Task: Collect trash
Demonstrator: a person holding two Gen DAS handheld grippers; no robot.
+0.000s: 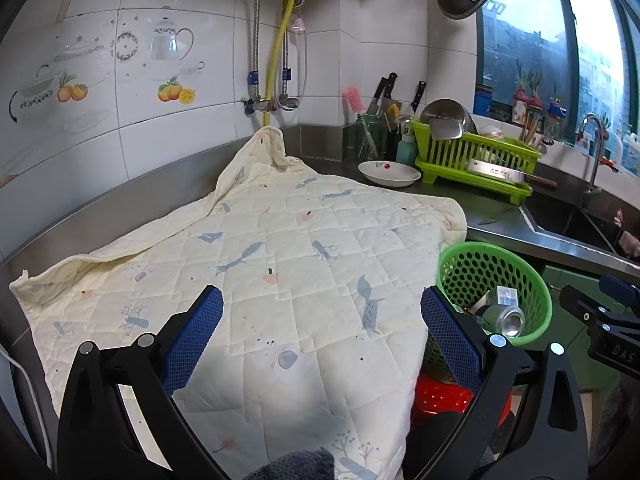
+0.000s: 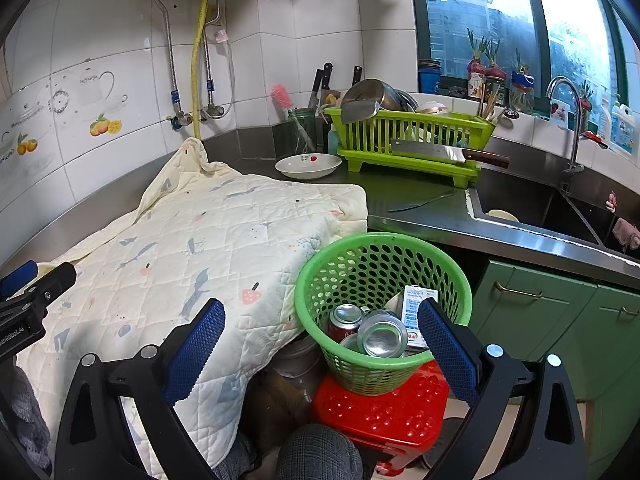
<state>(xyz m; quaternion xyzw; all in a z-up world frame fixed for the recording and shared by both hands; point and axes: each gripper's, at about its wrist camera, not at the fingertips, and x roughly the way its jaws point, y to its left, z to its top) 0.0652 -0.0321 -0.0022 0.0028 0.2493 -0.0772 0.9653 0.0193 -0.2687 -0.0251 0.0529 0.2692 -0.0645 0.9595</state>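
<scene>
Hovering with jaws spread wide and gripping nothing, the left gripper [image 1: 322, 316] and right gripper [image 2: 320, 328] are hanging over a quilted cloth [image 1: 256, 248], which looks bare of litter. Cans [image 2: 382, 338] and a carton [image 2: 416, 312] are lying in the green basket [image 2: 360, 252] at four o'clock of the cloth, propped on a red stool [image 2: 384, 404], likely for easy reach. The top can is lying on its side, its long axis running toward the camera.

Green basket [image 2: 383, 280] holds cans [image 2: 382, 336], carton [image 2: 416, 312]
</scene>
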